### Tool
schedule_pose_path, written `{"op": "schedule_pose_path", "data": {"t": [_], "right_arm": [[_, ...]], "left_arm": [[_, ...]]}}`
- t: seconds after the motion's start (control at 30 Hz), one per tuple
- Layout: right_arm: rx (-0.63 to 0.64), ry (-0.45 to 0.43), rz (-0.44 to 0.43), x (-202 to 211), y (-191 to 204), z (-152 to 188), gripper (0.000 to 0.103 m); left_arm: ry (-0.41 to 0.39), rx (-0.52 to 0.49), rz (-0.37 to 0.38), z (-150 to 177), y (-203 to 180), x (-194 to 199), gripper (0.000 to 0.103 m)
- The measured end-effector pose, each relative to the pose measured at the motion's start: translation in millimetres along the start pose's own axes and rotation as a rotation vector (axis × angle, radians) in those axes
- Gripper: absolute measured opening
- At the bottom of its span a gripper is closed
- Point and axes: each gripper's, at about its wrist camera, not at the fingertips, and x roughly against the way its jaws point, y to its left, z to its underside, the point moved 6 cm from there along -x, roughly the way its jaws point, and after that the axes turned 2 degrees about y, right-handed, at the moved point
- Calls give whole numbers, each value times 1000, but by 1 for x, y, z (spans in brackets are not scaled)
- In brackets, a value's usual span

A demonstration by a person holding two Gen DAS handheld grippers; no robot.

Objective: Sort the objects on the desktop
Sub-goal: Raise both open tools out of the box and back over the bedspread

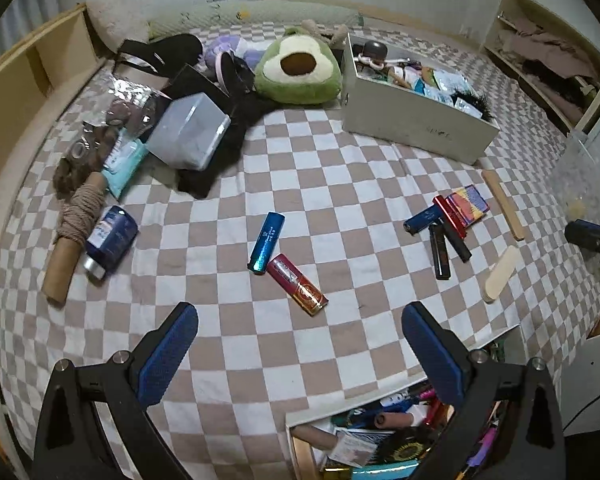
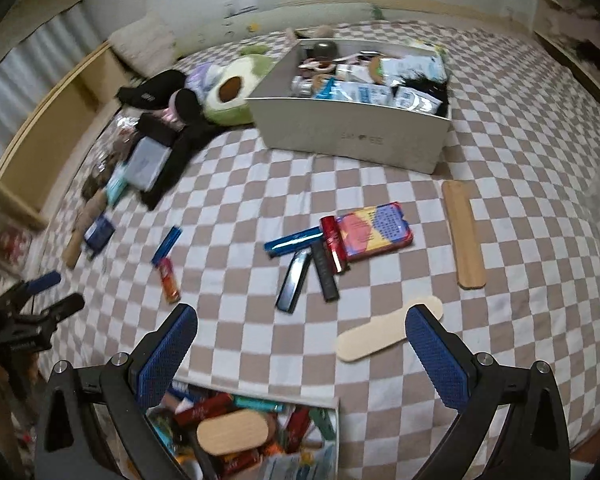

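Tubes (image 2: 304,256) lie before the box (image 2: 352,136), apparently touching.

A checkered bedsheet (image 1: 308,184) covers the bed; a wooden shelf (image 1: 32,80) flanks it, perhaps a headboard.

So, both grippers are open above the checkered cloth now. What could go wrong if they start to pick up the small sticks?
1. The blue tube and the red tube touch at their ends, so closing on one may push the other.
2. The cluster of tubes leans on the colourful box; a grasp there might take two at once.
3. The pale wooden stick lies flat, so the right gripper could pinch cloth instead.
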Motion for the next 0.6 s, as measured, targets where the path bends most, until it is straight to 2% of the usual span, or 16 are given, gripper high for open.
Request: {"op": "schedule_pose_path", "data": {"t": [0.13, 0.33, 0.43, 0.5, 0.6], "right_arm": [[-44, 37, -11, -22, -12, 2, 103], [-67, 106, -22, -53, -25, 10, 103], [-73, 127, -29, -62, -29, 11, 103], [-79, 137, -33, -66, -31, 10, 103], [-88, 151, -37, -73, -34, 9, 103]], "left_arm": [[55, -68, 17, 2, -3, -21, 103], [195, -126, 83, 18, -9, -70, 103], [268, -125, 98, 26, -12, -93, 103], [344, -88, 84, 30, -9, -112, 103], [386, -50, 96, 29, -13, -129, 103]]}}
